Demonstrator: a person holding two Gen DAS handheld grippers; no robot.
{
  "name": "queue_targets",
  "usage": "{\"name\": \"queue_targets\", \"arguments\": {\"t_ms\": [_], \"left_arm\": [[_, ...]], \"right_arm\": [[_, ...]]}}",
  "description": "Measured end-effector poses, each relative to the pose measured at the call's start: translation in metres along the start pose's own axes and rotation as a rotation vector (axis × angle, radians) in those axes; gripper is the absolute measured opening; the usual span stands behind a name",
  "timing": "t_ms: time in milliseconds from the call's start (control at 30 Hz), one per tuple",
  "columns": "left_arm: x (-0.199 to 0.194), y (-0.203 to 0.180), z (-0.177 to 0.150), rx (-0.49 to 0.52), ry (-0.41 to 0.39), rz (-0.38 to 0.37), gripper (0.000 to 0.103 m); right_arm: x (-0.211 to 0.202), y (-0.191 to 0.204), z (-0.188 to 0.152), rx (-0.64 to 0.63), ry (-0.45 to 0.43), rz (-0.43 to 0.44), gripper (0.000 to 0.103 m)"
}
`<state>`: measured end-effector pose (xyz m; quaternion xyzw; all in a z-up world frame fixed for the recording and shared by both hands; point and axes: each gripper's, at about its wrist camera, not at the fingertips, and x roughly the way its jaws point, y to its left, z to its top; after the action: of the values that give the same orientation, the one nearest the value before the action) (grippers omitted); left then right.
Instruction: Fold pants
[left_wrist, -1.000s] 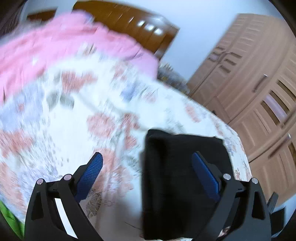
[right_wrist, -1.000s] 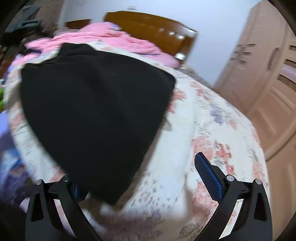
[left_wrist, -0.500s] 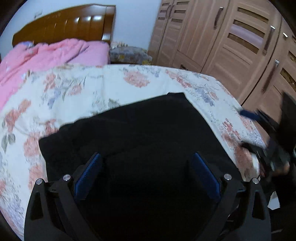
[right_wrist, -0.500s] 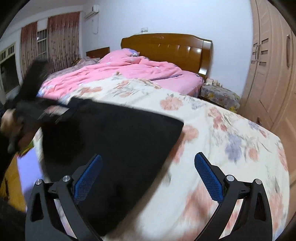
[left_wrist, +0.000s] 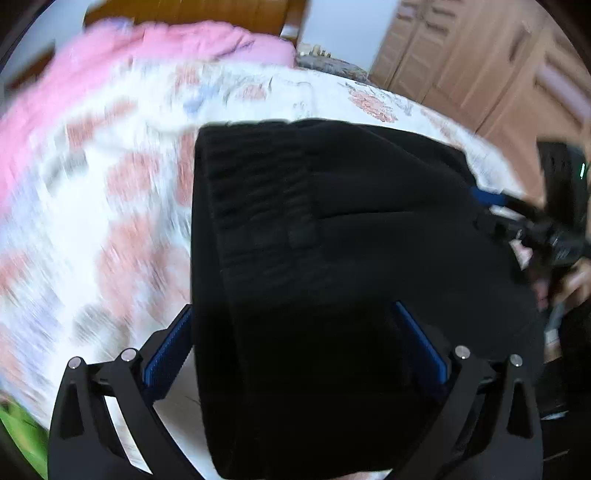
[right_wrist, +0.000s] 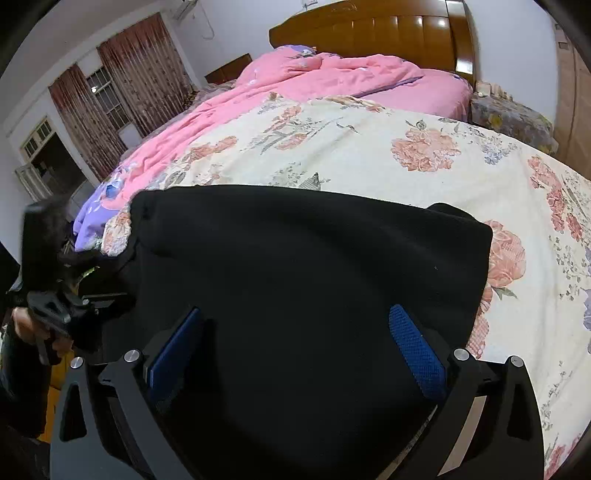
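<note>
Folded black pants on floral bedspread

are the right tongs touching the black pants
Cannot tell. In the right wrist view the right tongs stand open over the black pants, both pads visible, but neither contact nor a gap shows plainly.

Bed with a floral sheet, black pants and a pink quilt on it.

The bed has a brown wooden headboard at its far end and is covered by a cream sheet printed with pink flowers. The folded black pants lie flat on the sheet at the near edge, their ribbed waistband on the left in the left wrist view. A rumpled pink quilt lies on the far left part, reaching the headboard.
</note>
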<state>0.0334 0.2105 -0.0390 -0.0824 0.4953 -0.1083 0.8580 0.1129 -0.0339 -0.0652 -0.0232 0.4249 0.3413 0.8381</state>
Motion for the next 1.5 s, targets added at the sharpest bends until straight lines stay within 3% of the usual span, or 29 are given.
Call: {"name": "queue_targets", "arguments": {"t_ms": [167,267,333,433,500,567,667,700,900,1033,1167,1367,1433,1500], "left_arm": [[-0.011,-0.014,0.004,0.065,-0.025,0.123,0.102],[-0.028,-0.020,0.012,0.038,-0.073,0.178,0.101],[-0.053,-0.027,0.019,0.025,-0.169,0.168,0.101],[-0.077,-0.046,0.033,0.049,-0.267,0.076,0.101],[-0.065,-0.063,0.045,0.105,-0.249,0.047,0.101],[-0.035,-0.069,0.057,0.136,-0.180,0.037,0.101],[0.013,-0.063,0.062,0.174,-0.037,0.167,0.100],[0.024,-0.055,0.060,0.158,0.004,0.171,0.100],[0.027,-0.056,0.047,0.168,-0.027,0.194,0.101],[0.032,-0.058,0.050,0.170,-0.037,0.185,0.101],[0.033,-0.052,0.053,0.145,-0.024,0.121,0.101],[0.034,-0.049,0.054,0.136,-0.019,0.104,0.101],[0.035,-0.049,0.054,0.132,-0.020,0.097,0.101],[0.035,-0.049,0.054,0.130,-0.021,0.093,0.101]], "right_arm": [[-0.011,0.037,-0.004,-0.165,0.004,-0.171,0.098],[-0.009,0.055,-0.008,-0.252,0.000,-0.185,0.097],[-0.015,0.055,-0.008,-0.238,-0.026,-0.146,0.097],[-0.020,0.043,-0.005,-0.158,-0.065,-0.069,0.098],[-0.016,0.037,-0.005,-0.143,-0.057,-0.080,0.098],[-0.016,0.035,-0.008,-0.158,-0.047,-0.102,0.098],[-0.024,0.025,-0.015,-0.150,-0.049,-0.138,0.098],[-0.029,0.016,-0.017,-0.128,-0.053,-0.149,0.098],[-0.043,-0.020,0.004,-0.017,-0.128,-0.075,0.098],[-0.024,-0.035,0.035,0.050,-0.112,0.158,0.098],[0.020,-0.050,0.052,0.044,-0.003,0.113,0.097],[-0.004,-0.043,0.053,0.064,-0.101,0.093,0.098],[-0.001,-0.041,0.045,0.054,-0.071,0.175,0.098],[0.011,-0.044,0.039,0.032,-0.010,0.146,0.098]]}}
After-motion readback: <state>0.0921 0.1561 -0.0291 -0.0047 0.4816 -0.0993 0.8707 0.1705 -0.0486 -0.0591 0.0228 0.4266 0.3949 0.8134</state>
